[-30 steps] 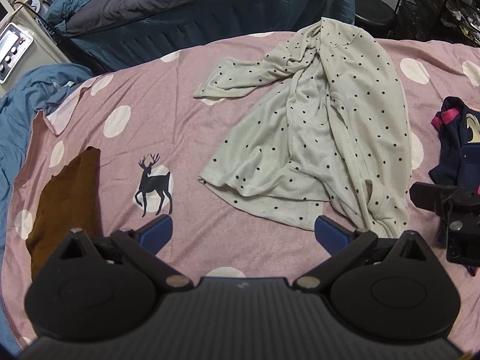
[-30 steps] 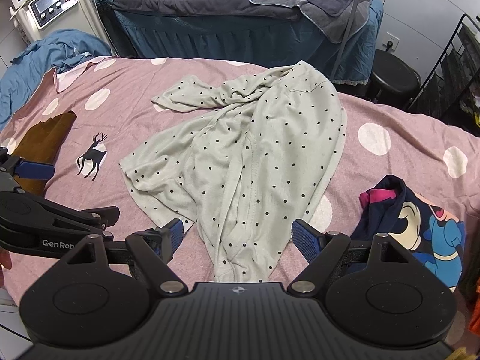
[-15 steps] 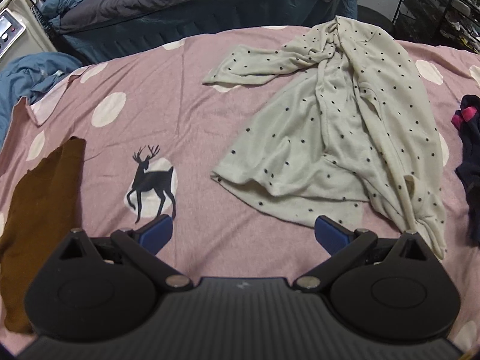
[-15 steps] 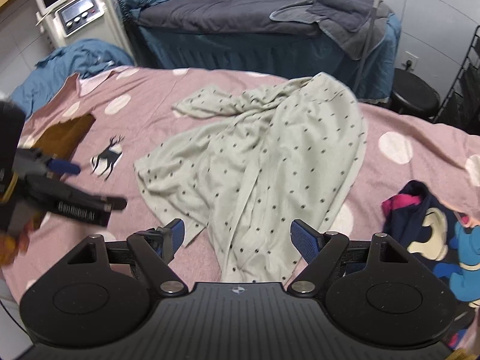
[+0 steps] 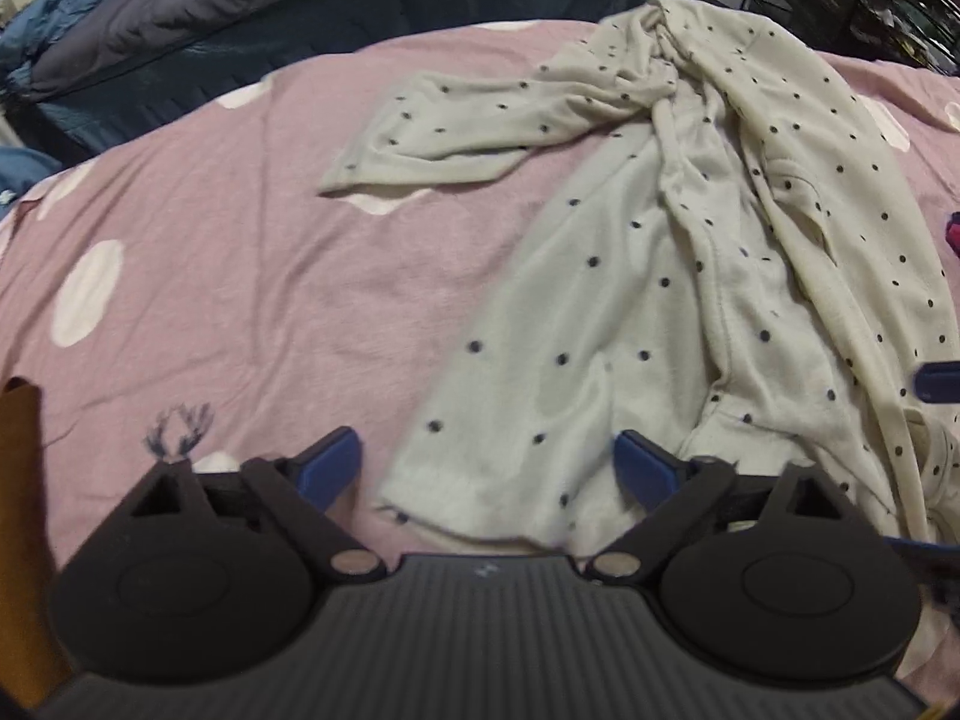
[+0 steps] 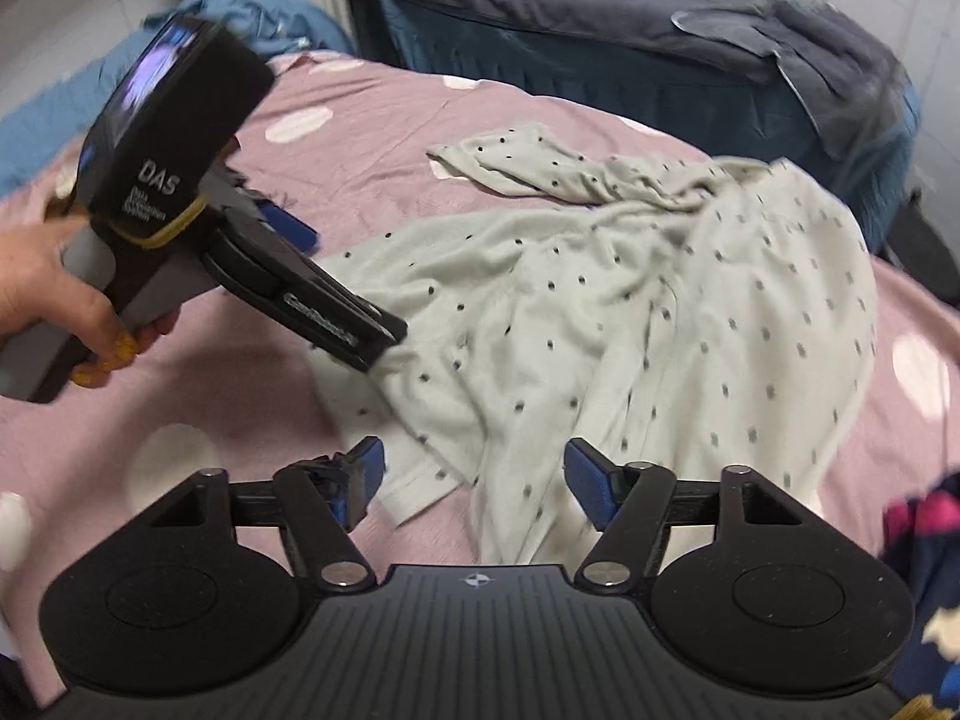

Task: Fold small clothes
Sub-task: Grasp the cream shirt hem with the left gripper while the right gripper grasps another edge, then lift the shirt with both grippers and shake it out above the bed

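Left wrist view: my left gripper (image 5: 486, 462) is at the lower centre of the frame, jaws spread wide though they have just been closing a little. The near hem of the cream polka-dot garment (image 5: 690, 252) lies between the blue pads (image 5: 333, 465), which do not yet press on it. The garment runs from the lower centre to the upper right, one sleeve reaching left across the pink bedsheet (image 5: 252, 264). A brown cloth (image 5: 18, 528) shows at the lower left edge.

Right wrist view: my right gripper (image 6: 474, 480) sits at the lower centre, jaws apart, with a lower corner of the polka-dot garment (image 6: 630, 312) between the pads and untouched, as far as the blur allows. At the left of the frame a hand (image 6: 54, 294) holds the left gripper (image 6: 360, 306), whose tip is at the garment's left edge; I cannot tell whether it touches. The pink bedsheet (image 6: 372, 120) fills the middle ground. A dark printed garment (image 6: 924, 552) lies at the right edge. A dark bed (image 6: 600, 18) spans the top.
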Motion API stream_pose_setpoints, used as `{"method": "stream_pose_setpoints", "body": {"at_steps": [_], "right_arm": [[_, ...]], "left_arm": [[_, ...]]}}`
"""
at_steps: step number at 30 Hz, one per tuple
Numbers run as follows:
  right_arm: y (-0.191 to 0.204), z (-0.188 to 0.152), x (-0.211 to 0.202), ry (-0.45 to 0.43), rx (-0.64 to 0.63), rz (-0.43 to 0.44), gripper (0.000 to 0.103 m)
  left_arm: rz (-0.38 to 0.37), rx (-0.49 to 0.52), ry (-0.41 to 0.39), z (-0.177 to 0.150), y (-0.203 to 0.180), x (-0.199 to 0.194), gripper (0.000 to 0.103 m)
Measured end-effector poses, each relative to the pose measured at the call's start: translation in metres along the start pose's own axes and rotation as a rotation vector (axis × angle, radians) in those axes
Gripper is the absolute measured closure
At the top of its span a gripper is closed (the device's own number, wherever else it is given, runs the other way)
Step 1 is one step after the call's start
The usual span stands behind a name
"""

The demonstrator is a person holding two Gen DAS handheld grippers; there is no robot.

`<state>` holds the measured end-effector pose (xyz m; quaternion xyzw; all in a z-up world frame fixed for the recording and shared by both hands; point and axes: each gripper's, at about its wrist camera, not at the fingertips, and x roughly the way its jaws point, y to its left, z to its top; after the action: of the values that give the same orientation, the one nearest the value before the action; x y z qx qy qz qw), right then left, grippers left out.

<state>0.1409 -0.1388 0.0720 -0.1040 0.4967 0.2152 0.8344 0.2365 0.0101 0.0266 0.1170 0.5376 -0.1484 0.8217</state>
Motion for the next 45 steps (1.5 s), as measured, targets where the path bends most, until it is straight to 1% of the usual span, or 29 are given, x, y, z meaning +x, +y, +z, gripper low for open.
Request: {"method": "stream_pose_setpoints", "body": {"at_steps": [1, 2, 3, 4, 5, 6, 7, 8, 10, 13, 15, 17, 19, 20, 23, 24, 25, 27, 29, 30, 31, 32, 33, 34, 37, 39, 41, 43, 45], "right_arm": [[0.000, 0.002, 0.008, 0.008, -0.023, -0.007, 0.006], [0.001, 0.004, 0.017, 0.022, -0.045, -0.017, 0.015], [0.001, 0.005, 0.026, 0.035, -0.070, -0.033, 0.022], [0.002, 0.005, 0.034, 0.051, -0.092, -0.053, 0.040], [0.001, 0.006, 0.042, 0.073, -0.101, -0.073, 0.067], [0.000, 0.006, 0.045, 0.079, -0.097, -0.084, 0.083], [-0.001, 0.006, 0.043, 0.068, -0.083, -0.077, 0.094], [-0.002, 0.007, 0.039, 0.054, -0.069, -0.073, 0.096], [0.002, 0.009, 0.021, -0.002, -0.067, -0.057, 0.096], [0.004, 0.012, -0.017, -0.066, -0.040, -0.018, 0.096], [-0.001, 0.013, -0.057, -0.142, 0.008, 0.047, 0.097], [-0.003, 0.008, -0.097, -0.186, 0.022, 0.125, 0.098], [0.004, -0.002, -0.133, -0.190, -0.002, 0.233, 0.099], [0.012, -0.009, -0.146, -0.173, -0.034, 0.256, 0.102], [0.034, -0.040, -0.163, -0.046, -0.071, 0.378, 0.102], [0.040, -0.052, -0.164, -0.008, -0.080, 0.409, 0.102], [0.049, -0.066, -0.164, 0.024, -0.110, 0.416, 0.102], [0.057, -0.085, -0.157, 0.068, -0.137, 0.364, 0.102], [0.051, -0.092, -0.143, 0.088, -0.040, 0.324, 0.095], [0.045, -0.092, -0.136, 0.082, 0.017, 0.295, 0.087], [0.038, -0.090, -0.129, 0.073, 0.065, 0.238, 0.067], [0.035, -0.087, -0.123, 0.064, 0.090, 0.177, 0.055], [0.032, -0.084, -0.119, 0.045, 0.102, 0.125, 0.052], [0.031, -0.083, -0.114, 0.026, 0.105, 0.090, 0.045], [0.026, -0.075, -0.097, 0.030, 0.125, 0.047, 0.044], [0.022, -0.074, -0.086, 0.044, 0.174, 0.061, 0.044], [0.023, -0.076, -0.073, 0.066, 0.189, 0.060, 0.044], [0.024, -0.076, -0.066, 0.097, 0.202, 0.045, 0.044], [0.022, -0.077, -0.057, 0.110, 0.234, 0.063, 0.044]], "left_arm": [[-0.001, 0.005, -0.010, 0.001, -0.003, 0.001, 0.016], [-0.009, 0.008, -0.022, 0.001, -0.005, 0.001, 0.020], [-0.023, 0.004, -0.034, 0.001, -0.006, 0.000, 0.030], [-0.030, -0.004, -0.043, 0.002, -0.007, -0.002, 0.044], [-0.041, -0.009, -0.048, 0.003, -0.008, -0.004, 0.056], [-0.077, -0.019, -0.049, 0.004, -0.007, -0.007, 0.084], [-0.130, -0.043, -0.038, 0.005, -0.005, -0.009, 0.095], [-0.163, -0.069, -0.035, 0.006, -0.002, -0.012, 0.095], [-0.185, -0.102, -0.063, 0.004, 0.003, -0.026, 0.095], [-0.204, -0.164, -0.160, -0.008, 0.021, -0.072, 0.096], [-0.217, -0.178, -0.218, -0.025, 0.035, -0.113, 0.096], [-0.218, -0.184, -0.229, -0.047, 0.046, -0.148, 0.096], [-0.242, -0.204, -0.197, -0.076, 0.053, -0.180, 0.095], [-0.238, -0.204, -0.173, -0.090, 0.051, -0.189, 0.095], [-0.195, -0.130, -0.023, -0.145, 0.035, -0.200, 0.095], [-0.195, -0.146, 0.029, -0.165, 0.029, -0.195, 0.095], [-0.212, -0.179, 0.081, -0.182, 0.026, -0.185, 0.095], [-0.213, -0.241, 0.151, -0.209, 0.023, -0.168, 0.095], [-0.203, -0.289, 0.148, -0.218, 0.022, -0.161, 0.095], [-0.193, -0.303, 0.141, -0.222, 0.022, -0.159, 0.093], [-0.176, -0.300, 0.138, -0.219, 0.021, -0.157, 0.089], [-0.145, -0.295, 0.137, -0.215, 0.021, -0.156, 0.085], [-0.122, -0.297, 0.134, -0.208, 0.021, -0.157, 0.072], [-0.120, -0.300, 0.119, -0.202, 0.022, -0.160, 0.054], [-0.104, -0.297, 0.020, -0.179, 0.025, -0.180, 0.026], [-0.122, -0.285, -0.043, -0.164, 0.023, -0.189, 0.019], [-0.170, -0.278, -0.065, -0.150, 0.015, -0.187, 0.019], [-0.212, -0.258, -0.051, -0.137, -0.001, -0.171, 0.021], [-0.188, -0.218, -0.020, -0.130, -0.020, -0.146, 0.023]]}}
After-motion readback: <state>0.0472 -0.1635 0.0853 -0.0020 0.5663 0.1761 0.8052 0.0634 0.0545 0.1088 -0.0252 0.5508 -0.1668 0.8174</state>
